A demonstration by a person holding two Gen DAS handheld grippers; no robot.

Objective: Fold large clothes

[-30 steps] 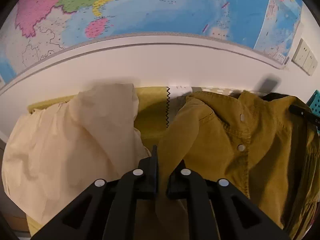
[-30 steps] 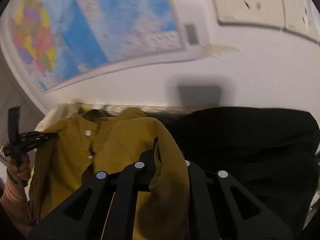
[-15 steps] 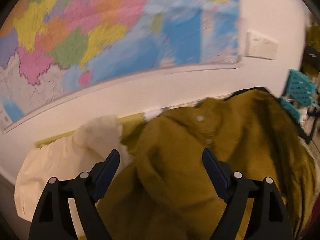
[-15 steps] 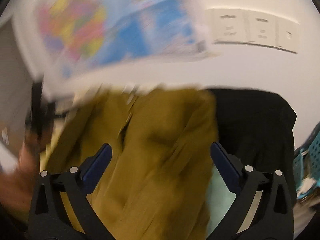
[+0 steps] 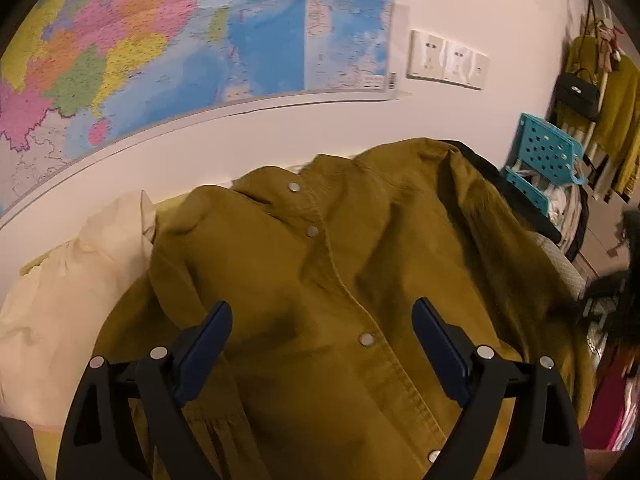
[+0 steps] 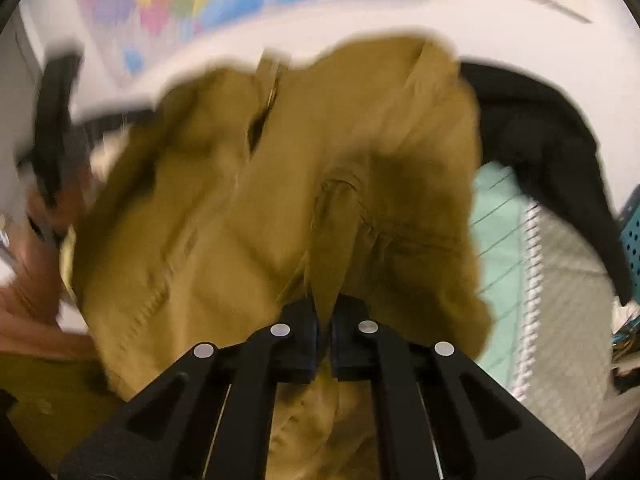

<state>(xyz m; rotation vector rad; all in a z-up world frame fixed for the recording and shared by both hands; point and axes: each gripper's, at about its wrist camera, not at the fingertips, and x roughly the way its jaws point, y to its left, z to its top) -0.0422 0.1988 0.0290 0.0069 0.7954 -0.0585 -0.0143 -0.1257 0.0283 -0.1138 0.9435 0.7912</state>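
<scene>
A mustard-yellow button-up shirt [image 5: 320, 280] lies spread in front of me, collar toward the wall, snaps down its front. My left gripper [image 5: 322, 320] is open and empty, its jaws wide apart just above the shirt's chest. In the blurred right wrist view the same shirt [image 6: 224, 208] is bunched, and my right gripper [image 6: 325, 312] is shut on a fold of its cloth. The other hand-held gripper [image 6: 52, 120] shows at the left there.
A cream garment [image 5: 68, 288] lies left of the shirt, a black garment [image 6: 552, 136] to its right. A mint-and-white cloth [image 6: 532, 264] covers the surface. A map [image 5: 160, 48] hangs on the wall. Teal baskets [image 5: 540, 160] and hanging clothes [image 5: 612, 112] stand at the right.
My left gripper let go of the shirt and opened wide. My right gripper opened half a second ago and has now shut again on a fold of the shirt.
</scene>
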